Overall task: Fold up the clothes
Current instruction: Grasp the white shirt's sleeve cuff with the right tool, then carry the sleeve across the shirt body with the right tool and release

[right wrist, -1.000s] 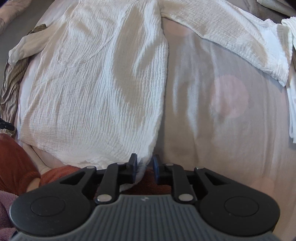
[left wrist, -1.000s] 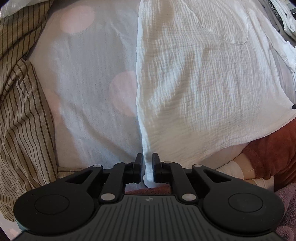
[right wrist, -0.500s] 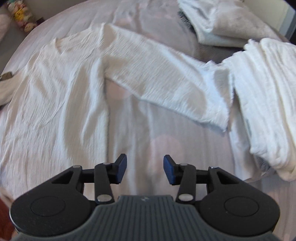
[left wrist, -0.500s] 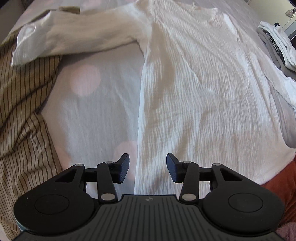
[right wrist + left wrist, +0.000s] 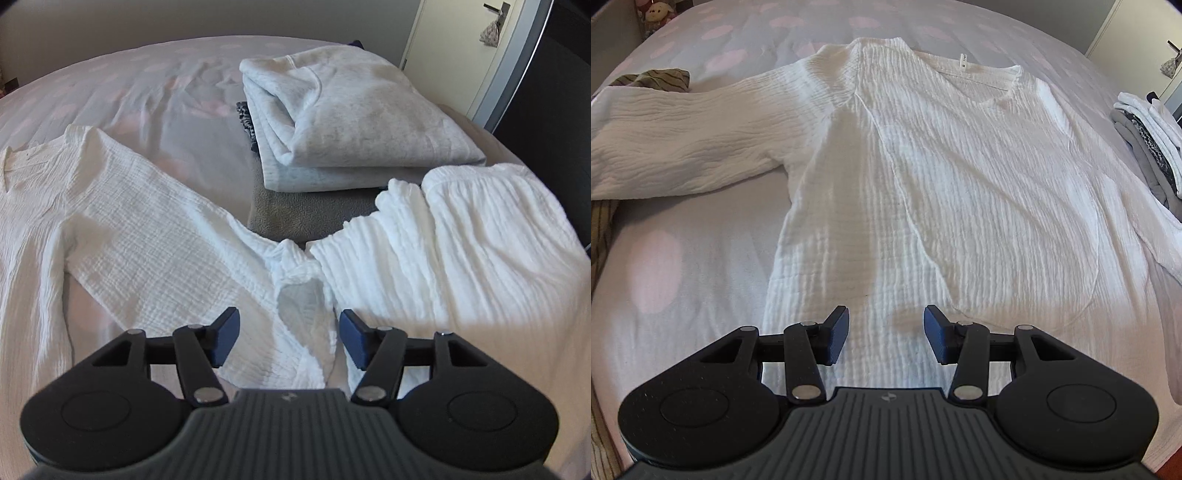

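left tool (image 5: 886, 334): jaws spread wide, holding nothing; it hangs over the lower body of the white crinkle top, the cloth showing between its blue pads.
right tool (image 5: 287, 338): jaws spread wide, empty; the cuff end of the top's sleeve lies between and just ahead of its blue pads.
white crinkle top (image 5: 953, 192): spread flat, front up, on the bed, neckline away from the left tool, a small label showing at the collar; a curved seam runs across the chest and down the body.
left-side sleeve (image 5: 676, 144): stretched out sideways from the shoulder, lying flat on the sheet, its far end running out of the left view.
right-side sleeve (image 5: 177, 240): stretched out at a slant toward the right tool, its cuff (image 5: 303, 291) rumpled and partly open, touching the folded white garment beside it.
folded white garment (image 5: 472, 251): crinkled cloth in soft folds, lying to the right of the cuff.
stack of folded clothes (image 5: 354, 122): a pale grey sweatshirt on top, a darker grey fleece under it, a dark patterned edge peeking out at the back; it sits beyond the cuff.
striped brown cloth (image 5: 657, 77): bunched at the far left, partly under the left-side sleeve.
bed (image 5: 676, 266): pale sheet with pink spots, carrying everything.
door (image 5: 461, 44): pale, behind the bed at upper right.
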A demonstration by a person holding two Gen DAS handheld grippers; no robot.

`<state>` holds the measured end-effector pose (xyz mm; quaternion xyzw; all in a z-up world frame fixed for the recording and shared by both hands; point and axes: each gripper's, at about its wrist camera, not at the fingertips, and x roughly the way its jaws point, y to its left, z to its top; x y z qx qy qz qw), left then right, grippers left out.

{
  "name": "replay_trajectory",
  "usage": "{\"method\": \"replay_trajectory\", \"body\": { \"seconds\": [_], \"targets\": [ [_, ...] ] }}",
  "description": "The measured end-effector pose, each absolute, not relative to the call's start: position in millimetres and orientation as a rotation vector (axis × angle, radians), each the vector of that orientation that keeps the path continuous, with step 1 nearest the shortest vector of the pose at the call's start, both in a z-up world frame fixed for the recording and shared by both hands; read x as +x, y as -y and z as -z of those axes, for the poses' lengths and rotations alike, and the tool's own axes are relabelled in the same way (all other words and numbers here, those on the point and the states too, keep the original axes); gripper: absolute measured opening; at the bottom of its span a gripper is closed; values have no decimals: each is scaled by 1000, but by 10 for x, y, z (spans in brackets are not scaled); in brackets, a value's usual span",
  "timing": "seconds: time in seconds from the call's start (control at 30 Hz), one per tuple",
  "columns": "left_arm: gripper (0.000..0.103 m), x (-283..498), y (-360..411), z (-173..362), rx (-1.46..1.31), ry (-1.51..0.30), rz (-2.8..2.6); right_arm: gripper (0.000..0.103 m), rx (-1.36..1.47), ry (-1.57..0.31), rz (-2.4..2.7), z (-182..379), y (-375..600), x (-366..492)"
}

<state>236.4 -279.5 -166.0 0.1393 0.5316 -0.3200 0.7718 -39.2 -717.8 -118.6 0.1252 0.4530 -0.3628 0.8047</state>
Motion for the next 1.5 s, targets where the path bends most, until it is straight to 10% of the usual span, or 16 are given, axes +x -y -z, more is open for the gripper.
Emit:
{"method": "replay_trajectory", "body": {
  "seconds": [0.27,0.33,0.47,1.5],
  "targets": [
    [43,2411,2864,1792,396,-1107,665,59,271,-957,867,1392,7343,-207],
    [43,2437,2864,1832,395,-1109,668,22,263,-962,865,1366,7350,-161],
    [43,2446,2823,1845,390,-1106,674,8,237,-964,860,1205,7323,-81],
    [44,2685,2637,1729,275,-1076,685,7,164,-955,701,-960,6758,1655]
  ]
}}
